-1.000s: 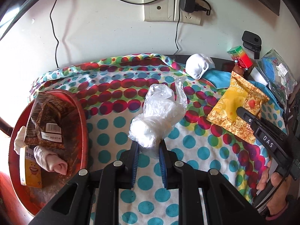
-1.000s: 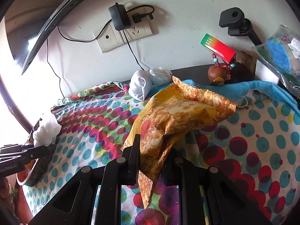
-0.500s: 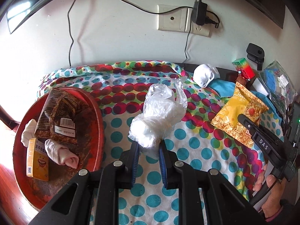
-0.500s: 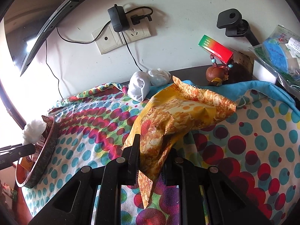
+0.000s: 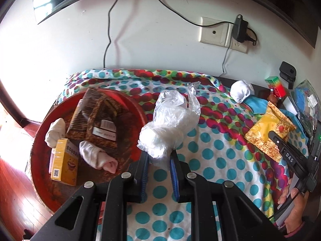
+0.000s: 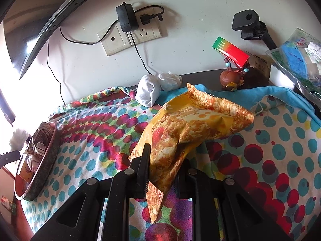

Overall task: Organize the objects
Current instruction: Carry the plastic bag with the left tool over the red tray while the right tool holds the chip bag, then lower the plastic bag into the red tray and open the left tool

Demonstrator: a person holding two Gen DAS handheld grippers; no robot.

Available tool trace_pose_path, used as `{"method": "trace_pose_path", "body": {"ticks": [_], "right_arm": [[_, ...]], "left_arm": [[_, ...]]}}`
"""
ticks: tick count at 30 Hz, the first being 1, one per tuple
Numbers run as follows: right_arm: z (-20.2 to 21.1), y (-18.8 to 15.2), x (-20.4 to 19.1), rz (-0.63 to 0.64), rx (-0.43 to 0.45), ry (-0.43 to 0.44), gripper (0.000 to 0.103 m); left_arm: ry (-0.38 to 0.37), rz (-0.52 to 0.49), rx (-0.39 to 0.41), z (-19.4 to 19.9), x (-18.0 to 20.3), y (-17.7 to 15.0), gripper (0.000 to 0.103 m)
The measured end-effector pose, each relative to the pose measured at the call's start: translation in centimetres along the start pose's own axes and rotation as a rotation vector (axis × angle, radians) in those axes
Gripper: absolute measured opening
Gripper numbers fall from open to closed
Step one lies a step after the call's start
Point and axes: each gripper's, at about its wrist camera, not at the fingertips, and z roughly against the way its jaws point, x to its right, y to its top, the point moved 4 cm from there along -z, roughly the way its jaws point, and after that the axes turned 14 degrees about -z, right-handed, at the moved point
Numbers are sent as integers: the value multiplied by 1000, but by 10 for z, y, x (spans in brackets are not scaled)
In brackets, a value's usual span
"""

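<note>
My left gripper (image 5: 159, 158) is shut on a clear plastic bag with white stuffing (image 5: 168, 126), held above the dotted cloth just right of the red round tray (image 5: 138, 108). In the tray lie a brown striped packet (image 5: 94, 118), a yellow box (image 5: 65, 164) and two rolled socks (image 5: 98, 156). My right gripper (image 6: 163, 160) is shut on a yellow snack packet (image 6: 192, 124), which rests partly on the cloth. In the left wrist view that packet (image 5: 268, 130) sits at the right with the right gripper (image 5: 286, 154) on it. The tray (image 6: 42, 168) shows at the far left of the right wrist view.
A rolled white sock (image 6: 147, 92) and a small crumpled plastic bag (image 6: 169, 80) lie at the back near the wall. A red-green box (image 6: 230, 51) stands on a small figurine (image 6: 230, 78). A bagged blue item (image 6: 297, 58) and a black mount (image 6: 250, 26) are at right. Wall sockets with a charger (image 6: 126, 18) hang above.
My left gripper has lifted and drawn leftward with the plastic bag, so the red tray now shows more fully beneath it. The right gripper and the snack packet have stayed still.
</note>
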Motion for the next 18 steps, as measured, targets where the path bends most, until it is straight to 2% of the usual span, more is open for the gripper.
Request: {"method": "trace_pose_path", "body": {"ticks": [18], "right_arm": [[-1, 0, 0, 8, -6, -21, 19]], "left_arm": [[67, 107, -77, -19, -64, -32, 20]]}}
